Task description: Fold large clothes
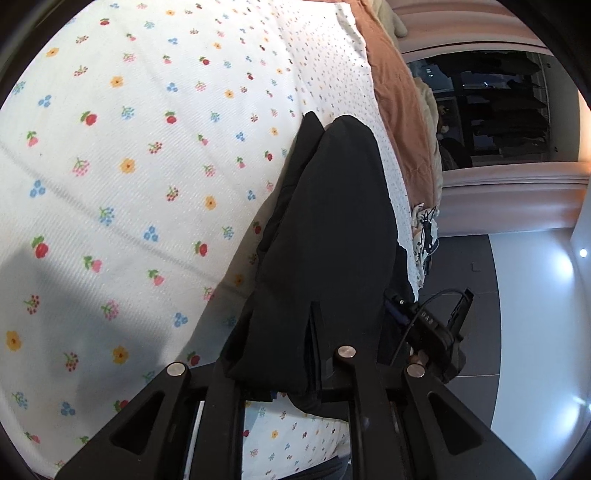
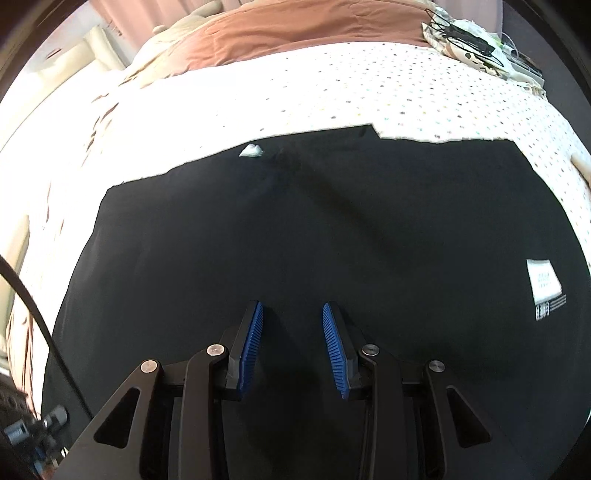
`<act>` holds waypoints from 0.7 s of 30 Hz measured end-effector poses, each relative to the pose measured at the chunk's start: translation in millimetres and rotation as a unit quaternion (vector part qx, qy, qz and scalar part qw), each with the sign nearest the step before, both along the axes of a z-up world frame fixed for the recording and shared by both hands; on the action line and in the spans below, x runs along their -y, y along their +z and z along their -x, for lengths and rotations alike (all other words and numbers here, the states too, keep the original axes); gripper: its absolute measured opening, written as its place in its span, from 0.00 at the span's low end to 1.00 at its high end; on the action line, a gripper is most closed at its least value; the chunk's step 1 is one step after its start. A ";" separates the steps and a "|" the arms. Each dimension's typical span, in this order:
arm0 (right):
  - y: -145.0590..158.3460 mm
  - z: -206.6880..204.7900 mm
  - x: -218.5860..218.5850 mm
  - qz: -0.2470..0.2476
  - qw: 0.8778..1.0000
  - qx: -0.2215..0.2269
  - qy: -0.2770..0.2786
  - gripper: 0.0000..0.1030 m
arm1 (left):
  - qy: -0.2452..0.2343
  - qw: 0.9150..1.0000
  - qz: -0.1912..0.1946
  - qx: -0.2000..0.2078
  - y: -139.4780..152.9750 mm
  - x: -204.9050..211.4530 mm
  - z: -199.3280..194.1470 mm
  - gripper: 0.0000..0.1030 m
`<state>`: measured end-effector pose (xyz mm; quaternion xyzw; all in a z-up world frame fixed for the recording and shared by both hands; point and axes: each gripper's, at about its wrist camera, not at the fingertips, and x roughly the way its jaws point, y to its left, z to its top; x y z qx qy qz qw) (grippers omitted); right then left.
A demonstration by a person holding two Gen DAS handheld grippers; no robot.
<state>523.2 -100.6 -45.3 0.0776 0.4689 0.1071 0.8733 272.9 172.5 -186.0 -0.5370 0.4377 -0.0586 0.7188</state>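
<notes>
Left gripper [image 1: 291,365] clamps the black garment [image 2: 295,240]; right gripper [image 2: 292,339] hovers part-open, empty, bedsheet [image 2: 369,96] bare beyond the hem.

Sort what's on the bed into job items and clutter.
Job: black garment, its white label, left hand-held gripper clamped on the cloth, right hand-held gripper open above it.
Clutter: brown blanket, tangled cables.

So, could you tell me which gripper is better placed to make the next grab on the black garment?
Probably the right gripper: its jaws are open and empty over the flat garment. The left gripper is already shut on a fold.
</notes>
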 end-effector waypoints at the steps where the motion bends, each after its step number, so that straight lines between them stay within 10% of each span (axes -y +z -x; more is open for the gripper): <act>1: -0.2 -8.6 5.3 -0.003 1.000 -0.002 -0.005 0.30 | -0.001 1.000 -0.001 -0.005 -1.0 0.4 -1.0 0.15; 14: -6.3 -68.9 76.9 -0.048 0.998 -0.009 -0.041 0.30 | 0.004 1.000 0.002 -0.027 -11.9 0.0 -4.8 0.18; 21: 12.4 -36.2 47.9 -0.069 0.998 -0.008 0.002 0.30 | 0.012 1.000 0.000 0.019 -5.9 1.5 1.7 0.13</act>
